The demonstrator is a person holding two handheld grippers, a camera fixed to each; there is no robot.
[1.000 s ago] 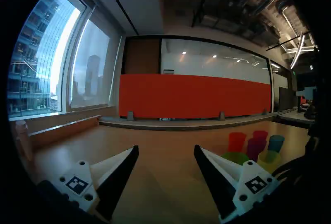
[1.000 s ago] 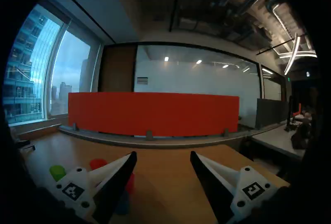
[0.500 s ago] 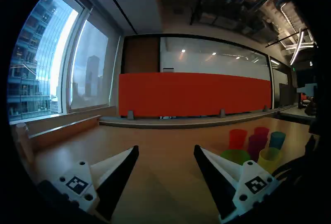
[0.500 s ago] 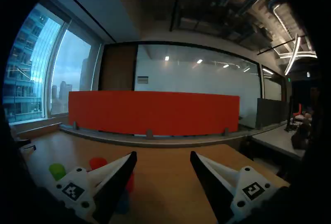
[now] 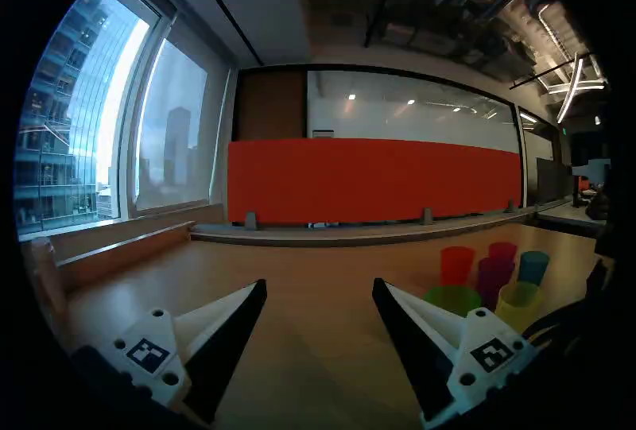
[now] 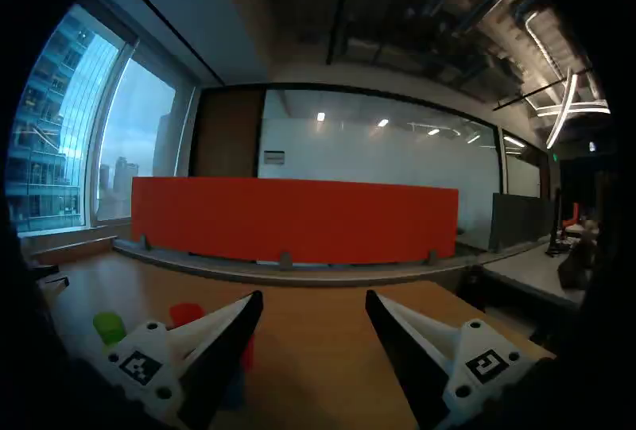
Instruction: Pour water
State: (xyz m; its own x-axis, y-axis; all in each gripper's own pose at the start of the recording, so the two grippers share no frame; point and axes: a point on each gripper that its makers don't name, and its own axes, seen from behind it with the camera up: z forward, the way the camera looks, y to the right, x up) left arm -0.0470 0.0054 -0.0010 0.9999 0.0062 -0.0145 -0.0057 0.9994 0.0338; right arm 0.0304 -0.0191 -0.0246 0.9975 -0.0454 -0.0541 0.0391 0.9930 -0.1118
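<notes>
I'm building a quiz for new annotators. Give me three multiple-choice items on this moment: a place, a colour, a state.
1. In the left gripper view, where do the cups stand?
A. on the window ledge
B. on the table, at the view's right
C. on the floor
2. What colour is the divider panel behind the table?
A. blue
B. white
C. red-orange
3. How is the left gripper?
A. open, empty
B. shut on a cup
C. shut, empty
Key: B, the cluster sits on wood right of the fingers; C, its wide band is red-orange; A, a wide gap parts the fingers.
</notes>
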